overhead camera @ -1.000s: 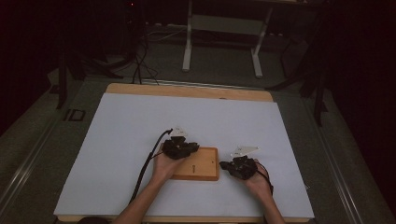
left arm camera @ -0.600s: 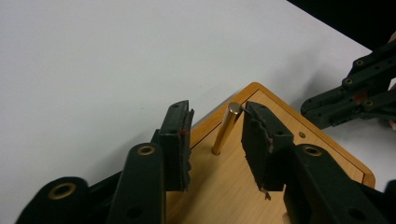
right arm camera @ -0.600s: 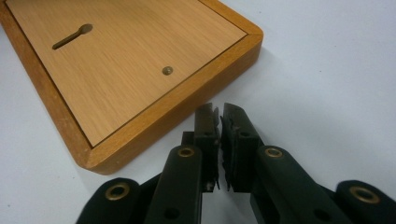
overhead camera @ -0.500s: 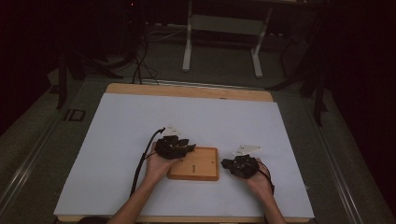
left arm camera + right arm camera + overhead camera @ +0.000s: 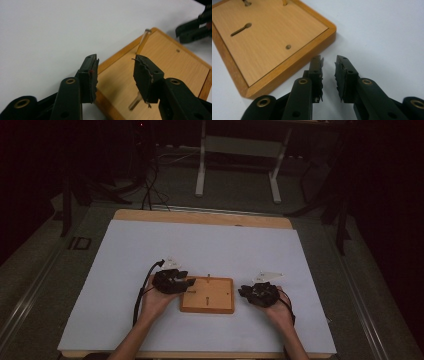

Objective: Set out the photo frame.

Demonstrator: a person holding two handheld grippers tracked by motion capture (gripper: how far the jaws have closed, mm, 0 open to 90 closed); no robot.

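wooden peg board (image 5: 208, 295) lying flat on white table cover (image 5: 120, 270), between both tongs. left gripper (image 5: 115, 72) gaping over its near corner, right gripper (image 5: 329, 75) parted narrowly just off its edge, both empty. likely rigid, light; best pinched at raised rim. thin upright peg (image 5: 142, 42) probably fragile; second pin half hidden behind a jaw.

From my seat the high view was dim: the room beyond the counter (image 5: 200, 245) sank into near black, and only its white top caught even, soft light from above. Shadows there were faint. The picture was soft and a little grainy. In the left gripper view the white surface glared almost blank, the left tool (image 5: 113, 75) sat close and slightly blurred, and the wooden board (image 5: 172, 65) stayed fairly sharp. The right gripper view was bright, with the right tool (image 5: 329, 75) soft-edged.
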